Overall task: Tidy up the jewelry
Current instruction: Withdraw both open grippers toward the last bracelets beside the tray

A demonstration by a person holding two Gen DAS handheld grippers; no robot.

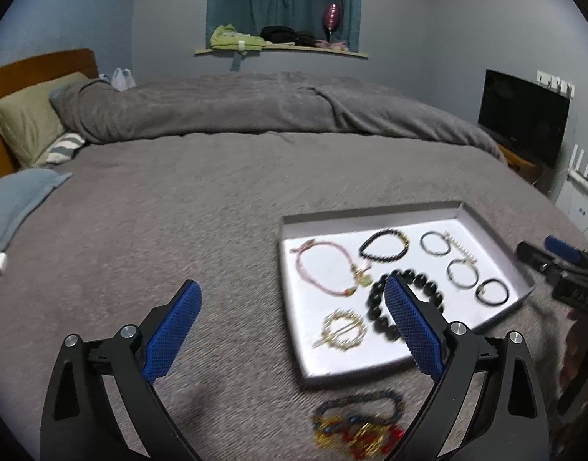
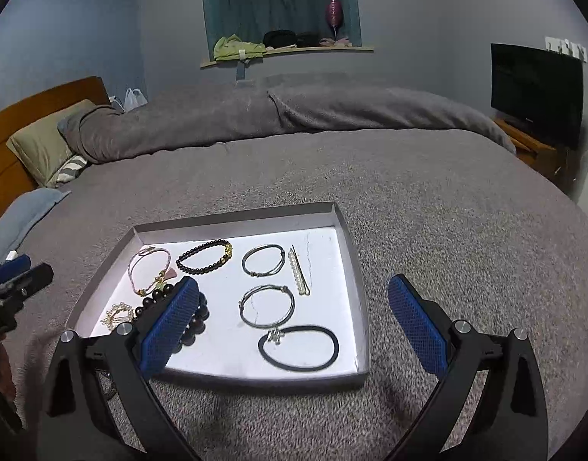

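A shallow white tray [image 1: 497, 253] [image 2: 353, 253] lies on the grey bedspread and holds several pieces: a pink cord bracelet [image 1: 324, 269], a small black bead bracelet [image 1: 384, 245] [image 2: 205, 255], a large black bead bracelet [image 1: 428, 288], a gold hair clip [image 1: 342, 330], thin cord bracelets [image 2: 267, 305], a pearl clip [image 2: 298, 272] and a black band [image 2: 298, 347]. A blue, red and gold beaded necklace [image 1: 357, 420] lies on the bedspread in front of the tray. My left gripper [image 1: 294, 326] is open and empty above the tray's left edge. My right gripper [image 2: 294, 326] is open and empty over the tray's near right.
The grey bedspread [image 1: 178, 230] stretches around the tray, with a rolled duvet [image 1: 255, 107] behind. Pillows [image 1: 28, 115] and a wooden headboard are at the left. A blue towel [image 1: 13, 207] and a white charger lie at the left edge. A TV [image 1: 524, 119] stands at the right.
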